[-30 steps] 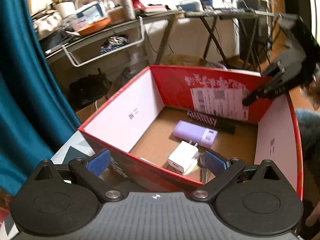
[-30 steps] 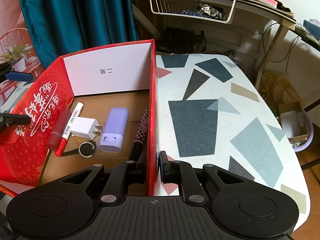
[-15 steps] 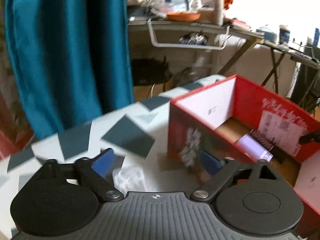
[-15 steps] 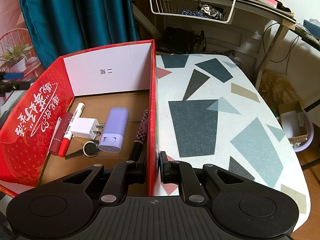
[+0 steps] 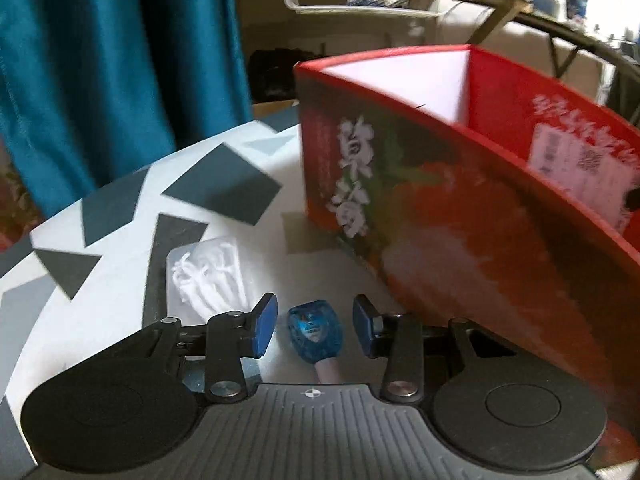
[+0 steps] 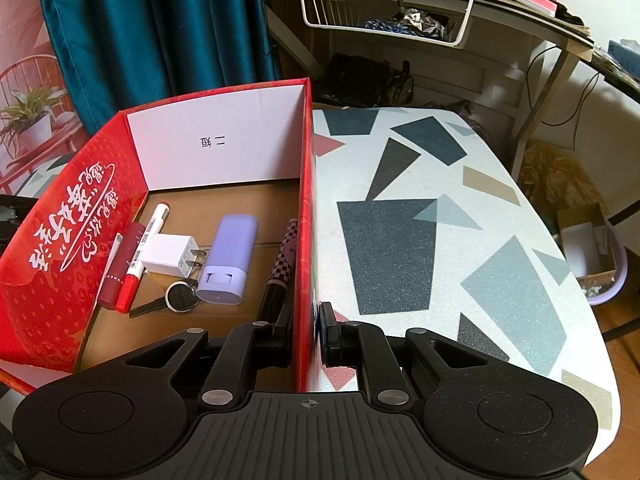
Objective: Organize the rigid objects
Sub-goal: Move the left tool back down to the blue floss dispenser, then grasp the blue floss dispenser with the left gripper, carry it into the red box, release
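Note:
My left gripper (image 5: 315,330) is open and low over the table, its blue pads on either side of a small translucent blue object (image 5: 316,333) without touching it. A clear box of white floss picks (image 5: 208,276) lies just left of it. The red cardboard box (image 5: 460,216) stands to the right. My right gripper (image 6: 305,334) is shut on the red box's side wall (image 6: 306,216). Inside the box lie a lilac case (image 6: 230,258), a white charger (image 6: 168,254), a red marker (image 6: 138,262), a dark red tube (image 6: 120,270), a key (image 6: 168,300) and a checkered pen (image 6: 280,268).
The patterned tabletop (image 6: 440,232) stretches right of the box. A teal curtain (image 5: 100,60) hangs behind the table's far edge. A cluttered desk with a wire basket (image 6: 384,20) stands beyond. A lilac tub (image 6: 596,256) sits on the floor at right.
My left gripper has swung out of the box, moved left and come down around the blue object beside the floss box. My right gripper has stayed clamped on the box wall.

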A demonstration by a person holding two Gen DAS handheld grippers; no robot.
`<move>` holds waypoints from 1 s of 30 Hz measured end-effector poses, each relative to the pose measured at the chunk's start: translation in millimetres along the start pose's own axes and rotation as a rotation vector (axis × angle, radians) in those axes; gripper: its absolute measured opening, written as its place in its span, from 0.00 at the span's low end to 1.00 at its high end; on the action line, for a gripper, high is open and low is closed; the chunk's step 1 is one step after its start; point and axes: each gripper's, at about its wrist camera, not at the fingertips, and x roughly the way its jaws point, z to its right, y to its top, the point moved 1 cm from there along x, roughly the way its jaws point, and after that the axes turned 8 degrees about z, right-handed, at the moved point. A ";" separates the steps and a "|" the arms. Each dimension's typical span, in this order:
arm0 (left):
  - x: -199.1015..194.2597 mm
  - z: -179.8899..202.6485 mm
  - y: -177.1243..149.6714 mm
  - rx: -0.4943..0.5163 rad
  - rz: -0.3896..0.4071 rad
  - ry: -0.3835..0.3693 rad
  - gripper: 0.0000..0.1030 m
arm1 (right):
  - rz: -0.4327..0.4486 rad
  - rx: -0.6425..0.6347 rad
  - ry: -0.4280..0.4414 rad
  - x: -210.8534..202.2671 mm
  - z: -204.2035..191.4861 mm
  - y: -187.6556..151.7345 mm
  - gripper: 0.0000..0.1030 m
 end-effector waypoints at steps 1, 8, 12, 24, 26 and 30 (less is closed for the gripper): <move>2.5 1.1 -1.3 -0.011 -0.006 0.011 0.43 | 0.000 0.000 0.001 0.1 0.3 0.0 0.11; -0.9 4.0 -16.8 -0.043 -0.008 0.028 0.36 | 0.001 0.000 0.000 0.3 -0.5 -0.1 0.11; -9.5 3.3 -21.8 -0.049 0.005 0.039 0.32 | 0.000 0.000 0.000 0.3 -0.4 -0.1 0.11; -30.3 -0.2 -49.0 -0.107 0.015 0.014 0.32 | 0.002 0.002 -0.001 1.0 -0.6 -0.4 0.11; -32.2 2.7 -52.1 -0.098 0.026 0.027 0.32 | 0.001 0.002 -0.001 0.9 -0.8 -0.5 0.11; -31.2 2.8 -52.4 -0.136 0.040 0.047 0.32 | -0.001 -0.003 -0.002 1.1 -1.4 -0.5 0.11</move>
